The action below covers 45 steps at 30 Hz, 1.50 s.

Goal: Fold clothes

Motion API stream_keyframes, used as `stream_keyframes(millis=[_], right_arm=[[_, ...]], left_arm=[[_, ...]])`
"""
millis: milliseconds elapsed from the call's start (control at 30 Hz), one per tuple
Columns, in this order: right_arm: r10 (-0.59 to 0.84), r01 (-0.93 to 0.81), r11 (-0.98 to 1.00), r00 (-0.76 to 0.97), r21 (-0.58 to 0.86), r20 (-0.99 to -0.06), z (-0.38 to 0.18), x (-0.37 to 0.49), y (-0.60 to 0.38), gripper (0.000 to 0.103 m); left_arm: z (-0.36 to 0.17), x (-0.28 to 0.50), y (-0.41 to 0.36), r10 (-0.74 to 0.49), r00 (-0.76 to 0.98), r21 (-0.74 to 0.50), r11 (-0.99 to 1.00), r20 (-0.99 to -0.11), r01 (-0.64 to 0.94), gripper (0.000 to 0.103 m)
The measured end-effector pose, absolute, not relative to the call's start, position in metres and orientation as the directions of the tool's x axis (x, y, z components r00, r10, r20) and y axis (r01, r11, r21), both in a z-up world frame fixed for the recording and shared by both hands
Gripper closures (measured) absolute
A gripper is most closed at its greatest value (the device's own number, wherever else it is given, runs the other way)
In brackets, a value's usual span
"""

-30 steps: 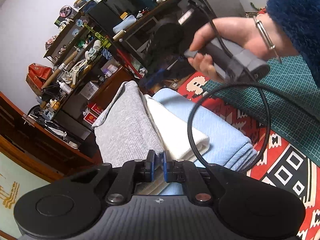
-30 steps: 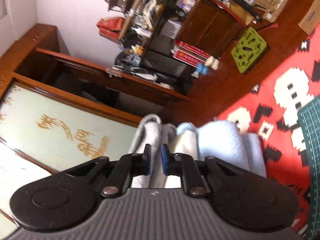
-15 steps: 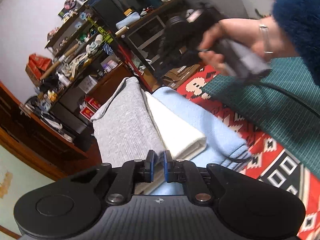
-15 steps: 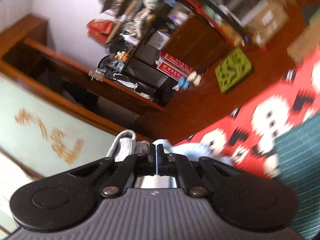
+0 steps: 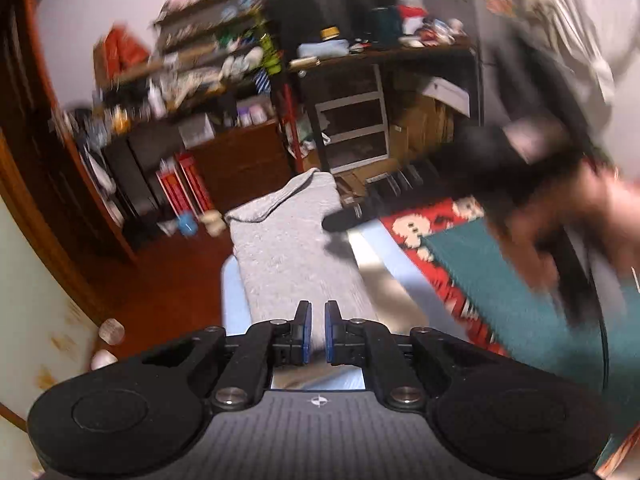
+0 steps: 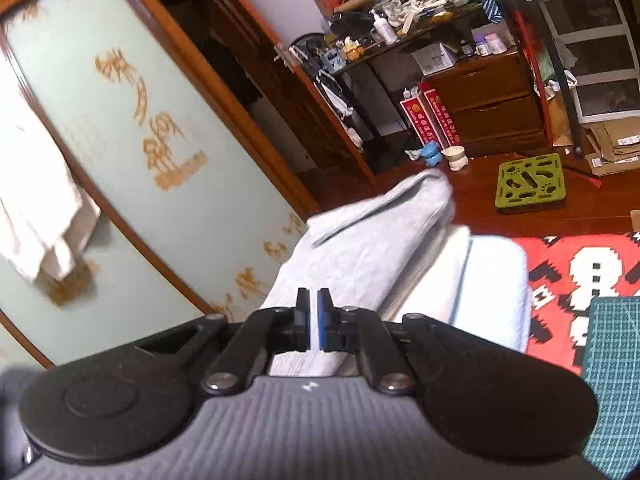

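Lifting away from the pile, both hands are now higher than they were a moment ago, and the pictures have tipped straighter because the wrists have rolled. The left gripper has its blue pads nearly together with nothing between them. The right gripper is also closed and holds nothing. The grey cloth lies folded on top of the white cloth, and both rest on the light blue cloth at the bottom of the pile. This pile sits at the edge of the red rug, next to the green mat. A second ago the grippers were low, close over the pile. Now they are up and apart from it, and the right hand is a fast blur on the far side. This looks like the grey cloth is done and let go. The next job is probably to find another piece to fold, but none shows near the grippers.
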State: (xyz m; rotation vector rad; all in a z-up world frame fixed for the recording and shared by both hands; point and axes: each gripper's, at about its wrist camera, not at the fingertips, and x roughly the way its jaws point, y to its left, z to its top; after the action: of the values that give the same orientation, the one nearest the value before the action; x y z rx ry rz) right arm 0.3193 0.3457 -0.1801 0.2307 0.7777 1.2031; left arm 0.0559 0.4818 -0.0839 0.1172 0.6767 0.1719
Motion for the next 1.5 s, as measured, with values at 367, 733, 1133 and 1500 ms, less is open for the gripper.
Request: stream_keyframes(millis=[367,733,1133,1500], right_arm=[[0.843,-0.809,0.414,0.167,0.418,-0.511,-0.209,0.254,0.360,0.097],[0.782,-0.807,0.513,0.298,0.293,-0.548,-0.179,0.175,0.288,0.075],[0.739,-0.796,0.562,0.362,0.223,-0.568,-0.163,0.079,0.196,0.001],[0.619,-0.739,0.657,0.413,0.151,-0.668,-0.165,0.033,0.154,0.001]], left_arm=[[-0.116,0.058,0.509,0.172,0.694,0.089,0.984,-0.699,-0.155,0.101],[-0.096,-0.017,0.479,0.167,0.736,0.001,0.975,-0.656,-0.221,0.080],[-0.123,-0.098,0.413,0.223,0.749,-0.064,0.941,-0.624,-0.333,0.017],[-0.108,-0.141,0.371,0.391,0.657,0.089,0.892,-0.645,-0.443,0.010]])
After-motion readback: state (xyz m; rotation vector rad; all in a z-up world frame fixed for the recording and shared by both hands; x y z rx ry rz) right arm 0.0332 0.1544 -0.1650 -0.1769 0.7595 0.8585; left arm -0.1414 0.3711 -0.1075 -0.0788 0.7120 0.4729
